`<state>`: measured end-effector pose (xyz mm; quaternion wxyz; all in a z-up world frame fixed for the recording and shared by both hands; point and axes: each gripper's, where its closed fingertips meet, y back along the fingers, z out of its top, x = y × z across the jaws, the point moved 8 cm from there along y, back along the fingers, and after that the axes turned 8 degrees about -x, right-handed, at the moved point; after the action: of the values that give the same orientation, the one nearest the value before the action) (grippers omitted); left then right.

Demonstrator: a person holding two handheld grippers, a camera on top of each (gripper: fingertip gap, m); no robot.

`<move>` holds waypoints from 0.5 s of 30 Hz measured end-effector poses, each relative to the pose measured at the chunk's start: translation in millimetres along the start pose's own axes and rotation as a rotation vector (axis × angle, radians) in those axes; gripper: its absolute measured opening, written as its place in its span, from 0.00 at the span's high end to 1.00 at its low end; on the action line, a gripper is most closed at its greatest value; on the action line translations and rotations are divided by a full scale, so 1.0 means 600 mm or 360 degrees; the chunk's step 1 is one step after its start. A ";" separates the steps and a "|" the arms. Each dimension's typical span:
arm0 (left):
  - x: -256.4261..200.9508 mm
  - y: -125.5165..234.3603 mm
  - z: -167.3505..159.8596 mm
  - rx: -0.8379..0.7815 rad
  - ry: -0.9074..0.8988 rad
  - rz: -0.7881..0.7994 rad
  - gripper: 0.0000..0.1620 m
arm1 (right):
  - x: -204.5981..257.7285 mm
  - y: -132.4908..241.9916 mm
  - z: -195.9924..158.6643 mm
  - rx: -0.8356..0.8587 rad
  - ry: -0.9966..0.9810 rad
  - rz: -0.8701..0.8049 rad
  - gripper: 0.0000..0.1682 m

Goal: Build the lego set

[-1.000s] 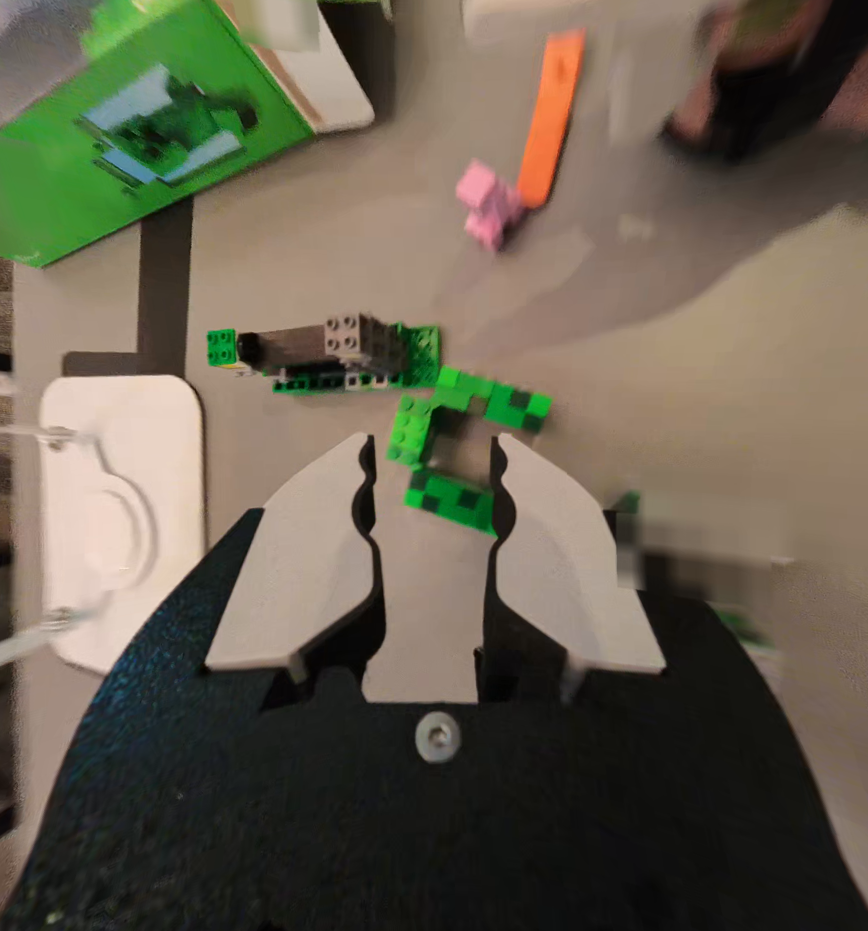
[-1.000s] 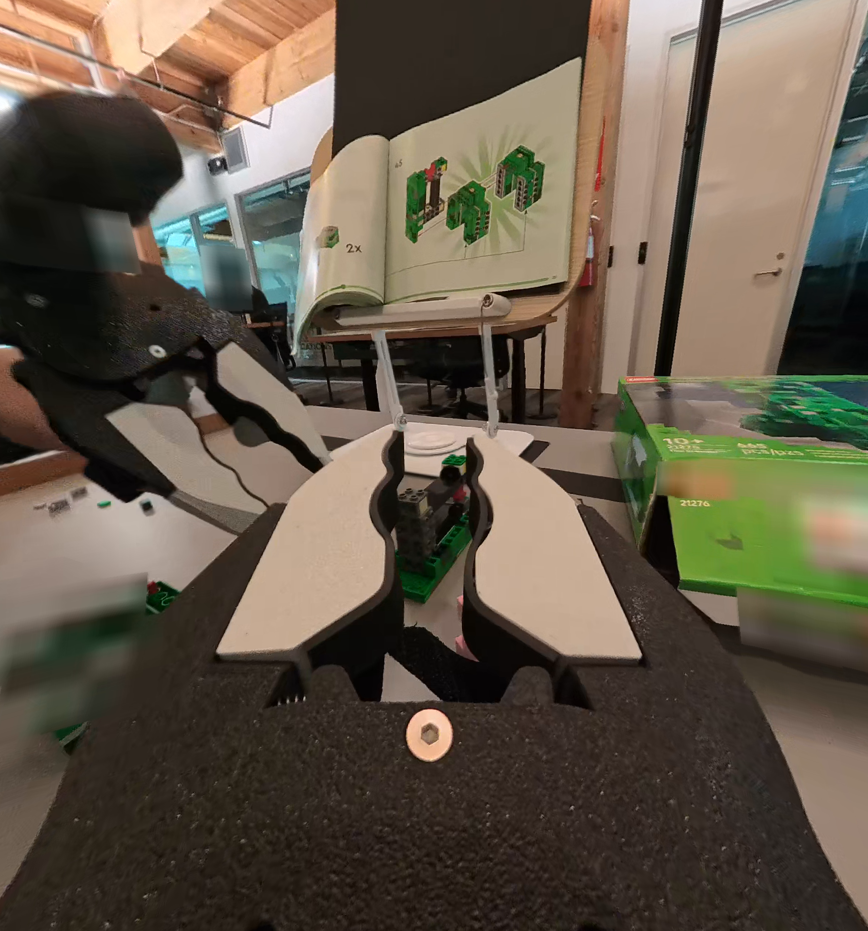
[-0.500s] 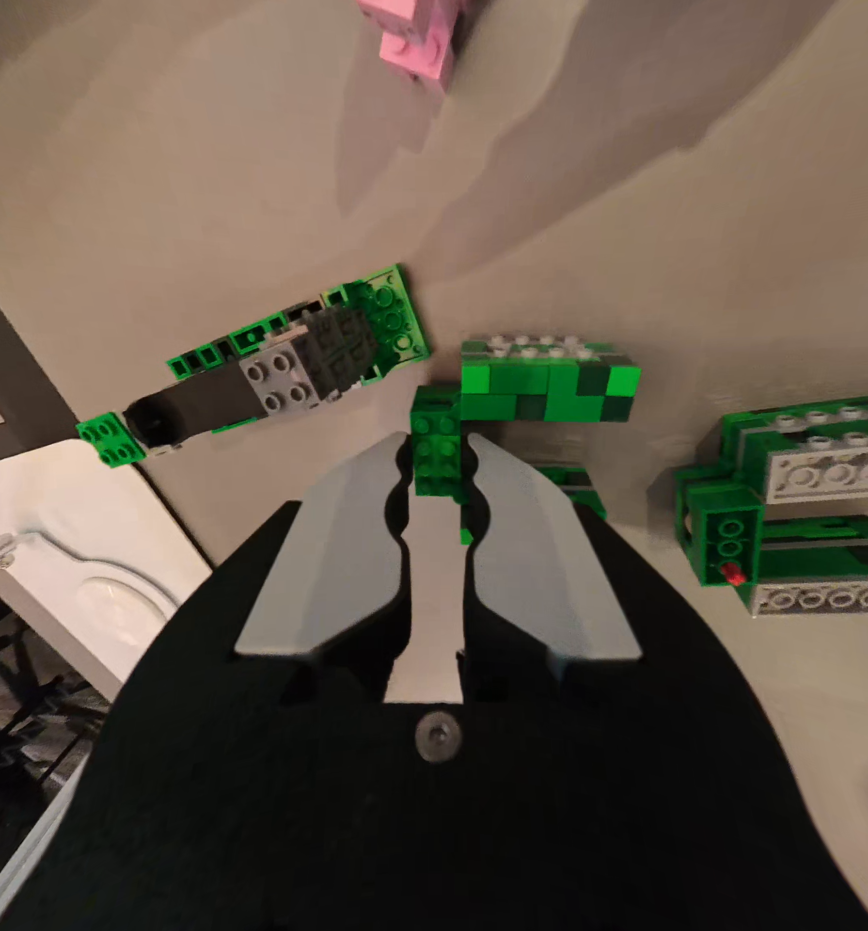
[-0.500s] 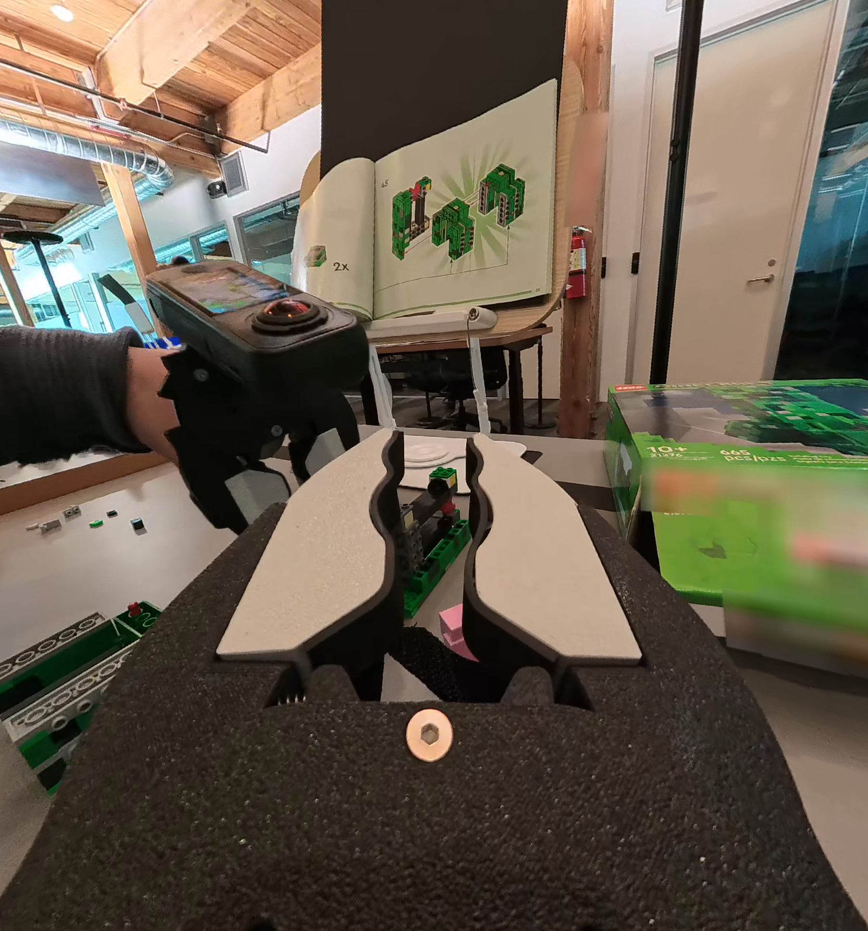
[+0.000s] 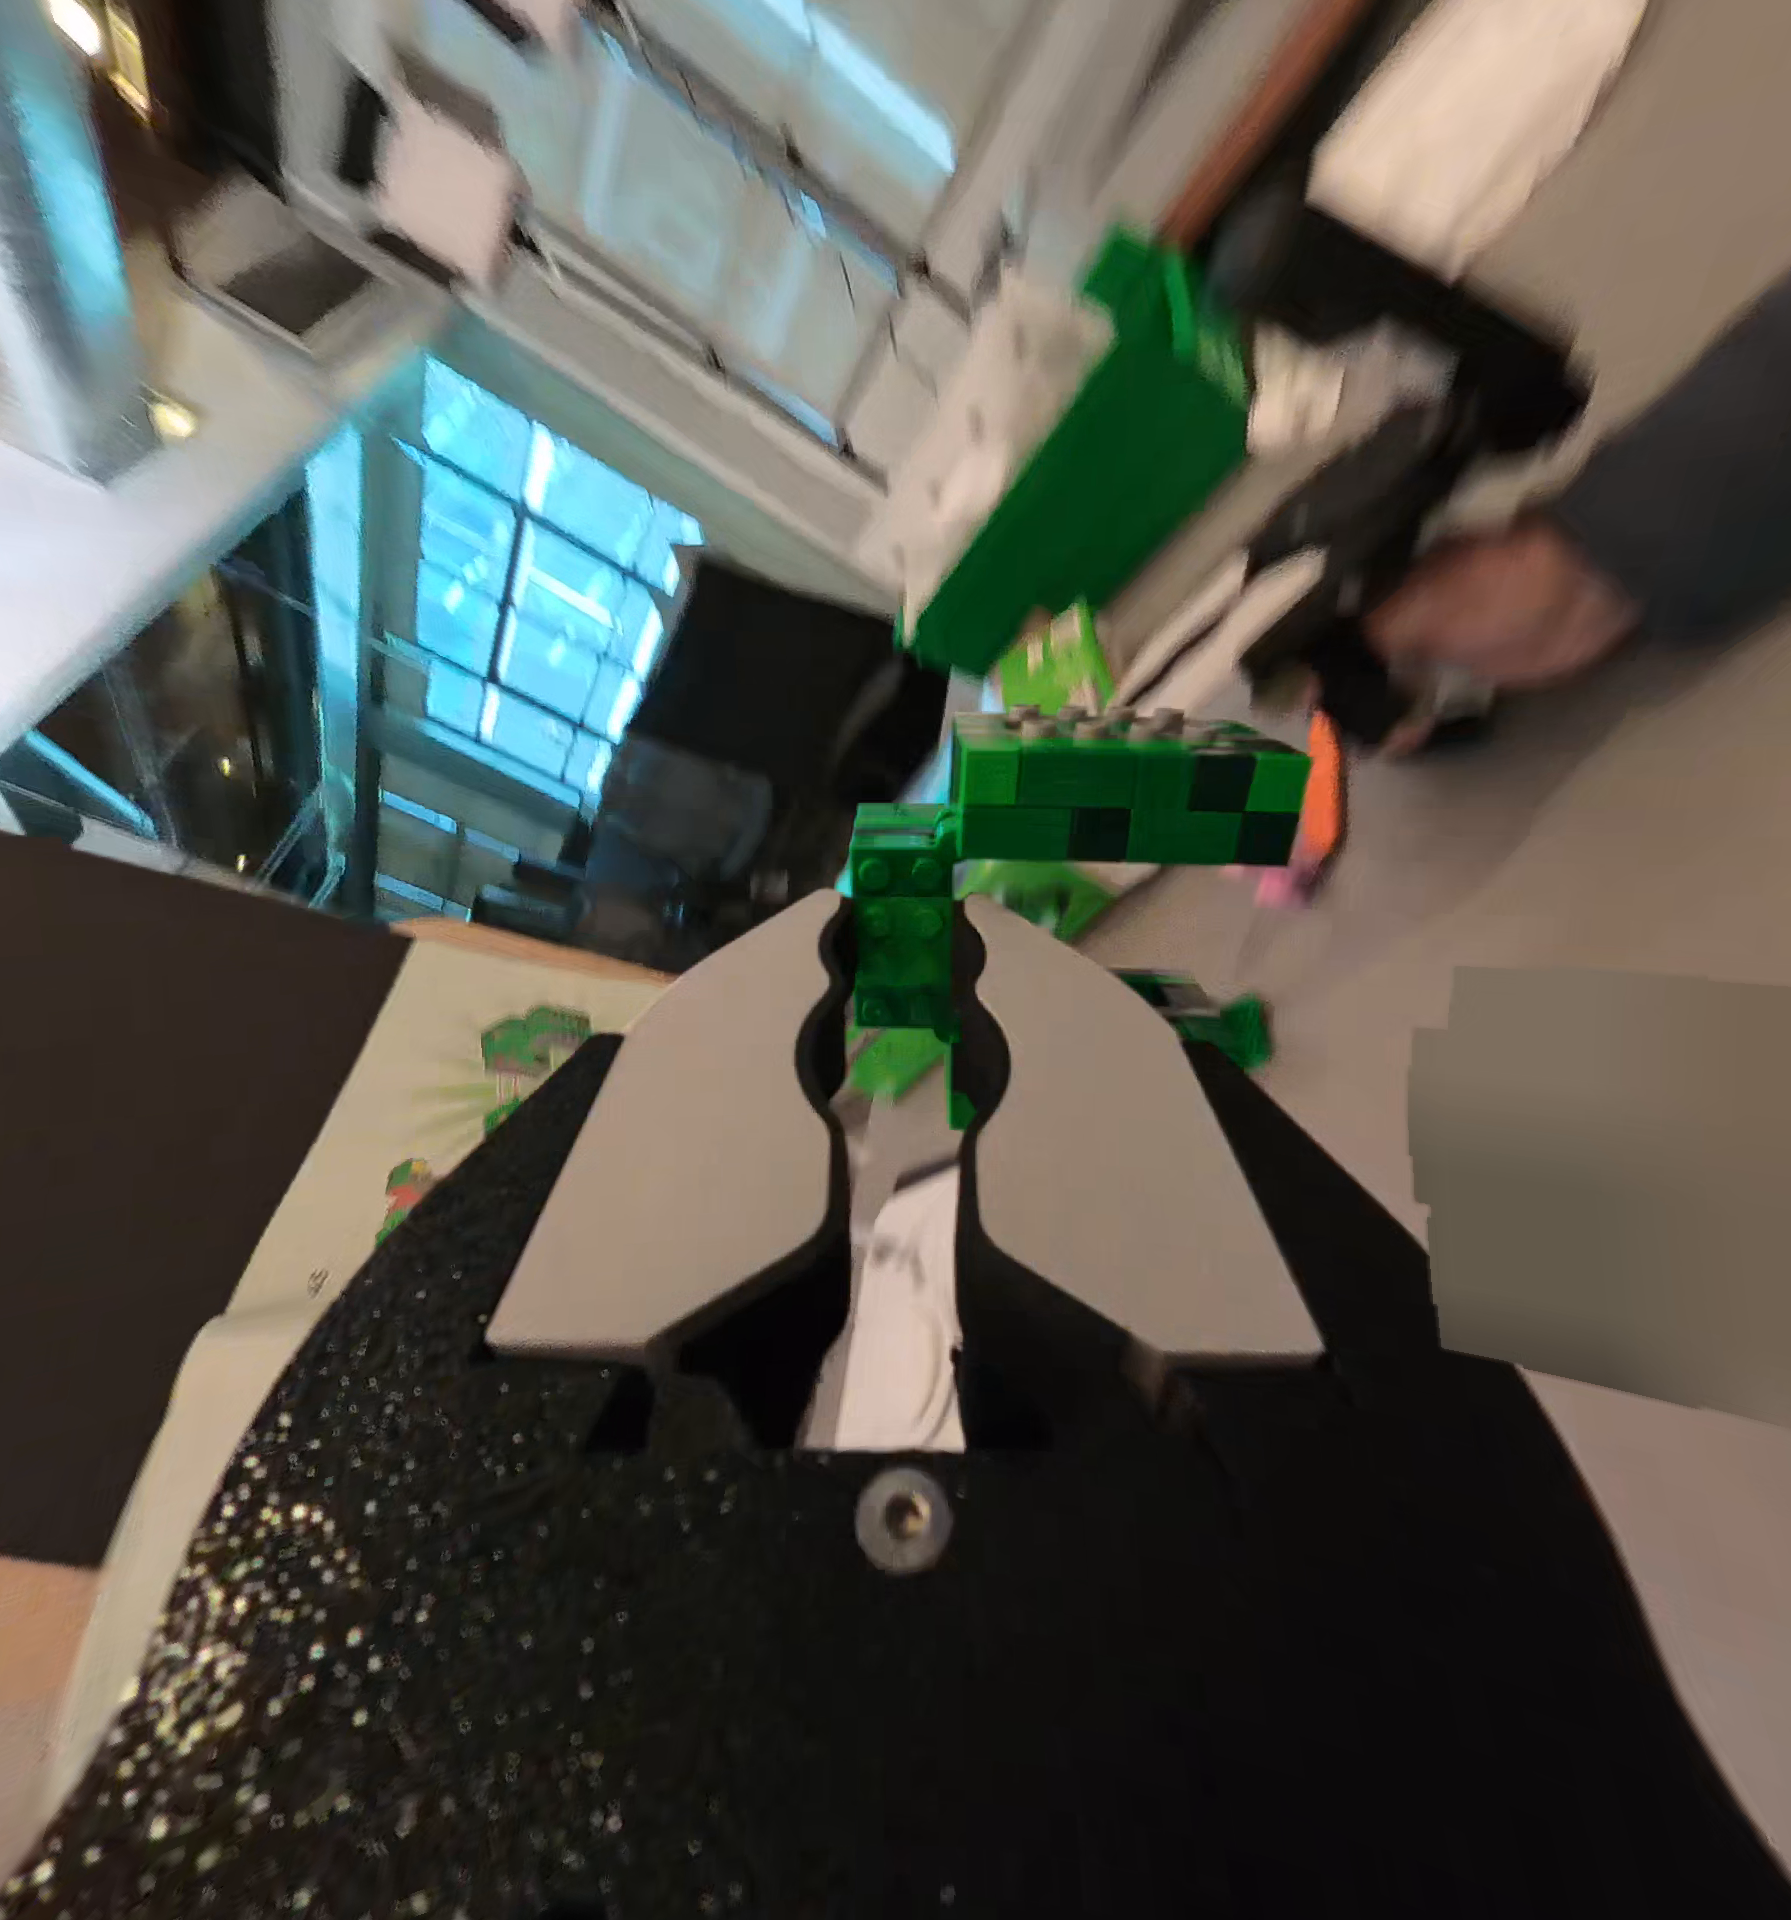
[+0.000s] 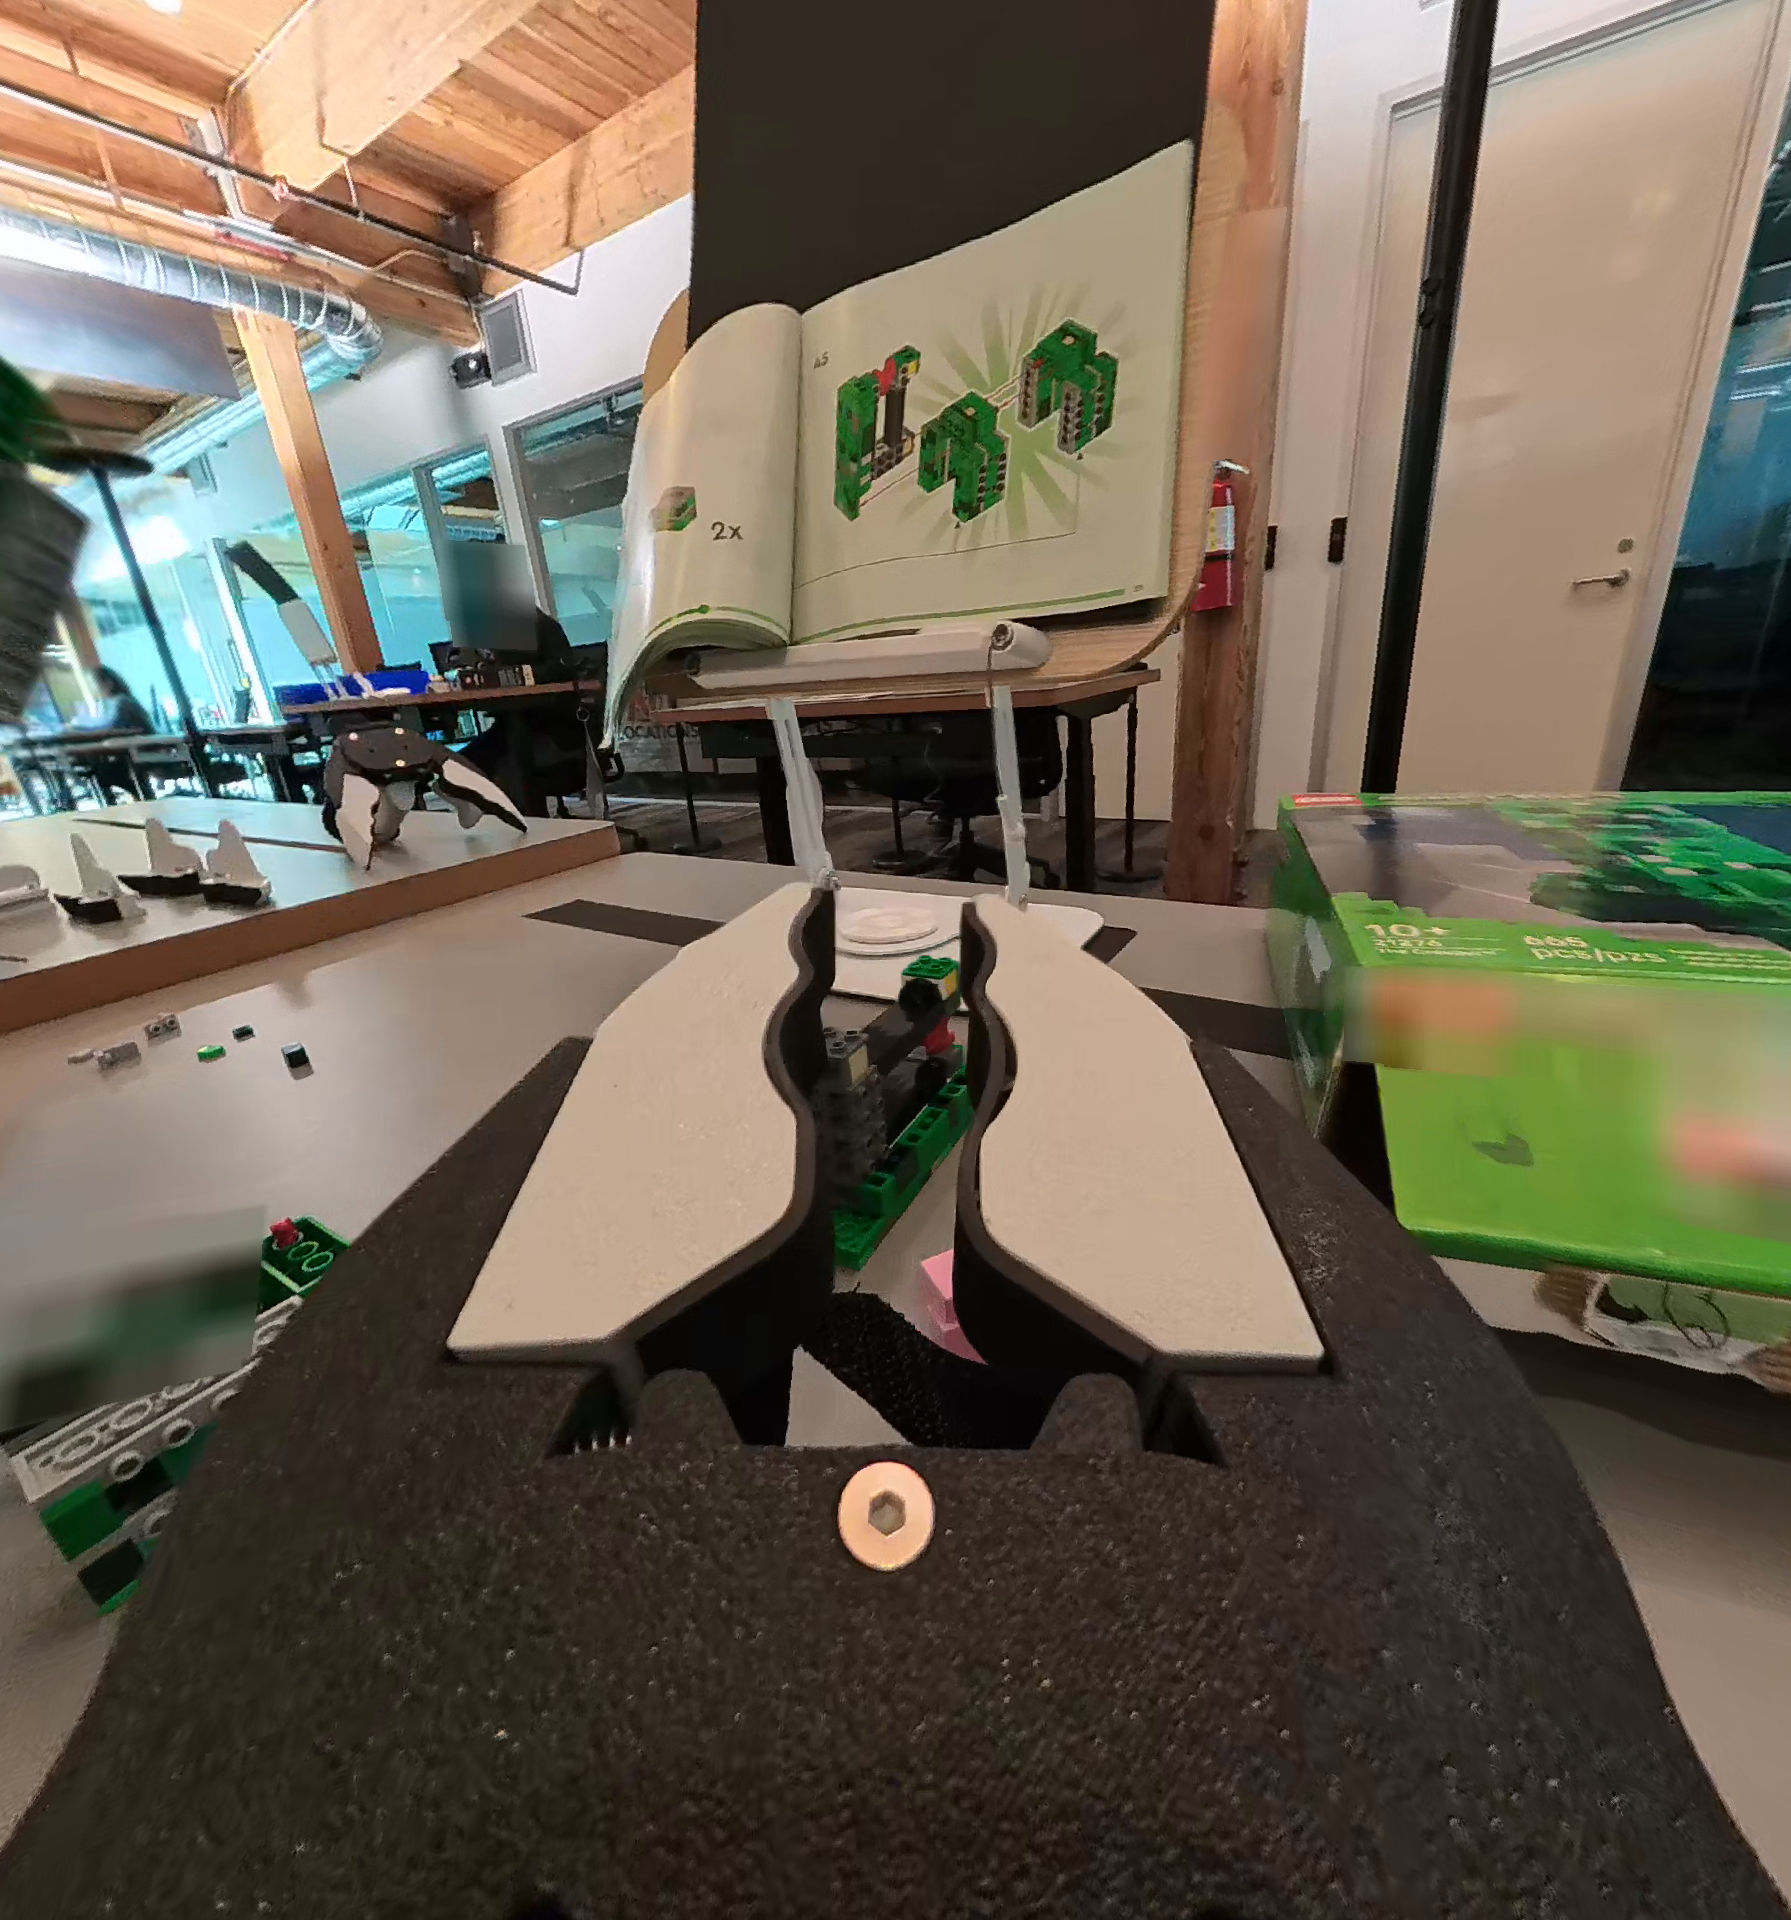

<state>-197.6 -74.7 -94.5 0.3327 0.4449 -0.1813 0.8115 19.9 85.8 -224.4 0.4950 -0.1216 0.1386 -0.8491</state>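
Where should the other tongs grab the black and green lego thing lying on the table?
Probably across its long sides, at the black and grey middle of the lego piece. It lies flat and narrow on the table, pointing away from the right tongs, whose open jaws already stand on either side. Coming straight down from above looks best; the green plate underneath seems too thin to pinch.

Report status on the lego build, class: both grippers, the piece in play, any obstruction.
Left gripper shut on green leg piece, lifted off the table. Right gripper open, empty, black-and-green assembly beyond it. No obstruction seen.
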 end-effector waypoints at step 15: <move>-0.017 0.100 0.075 -0.1027 0.0495 0.0010 0.90 | 0.022 -0.005 -0.006 0.0066 0.0080 0.0186 0.87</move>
<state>-208.8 -148.1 -78.4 0.4771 0.1876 -0.3767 0.7715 9.5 76.0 -225.7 0.5426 -0.0816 0.1403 -0.8242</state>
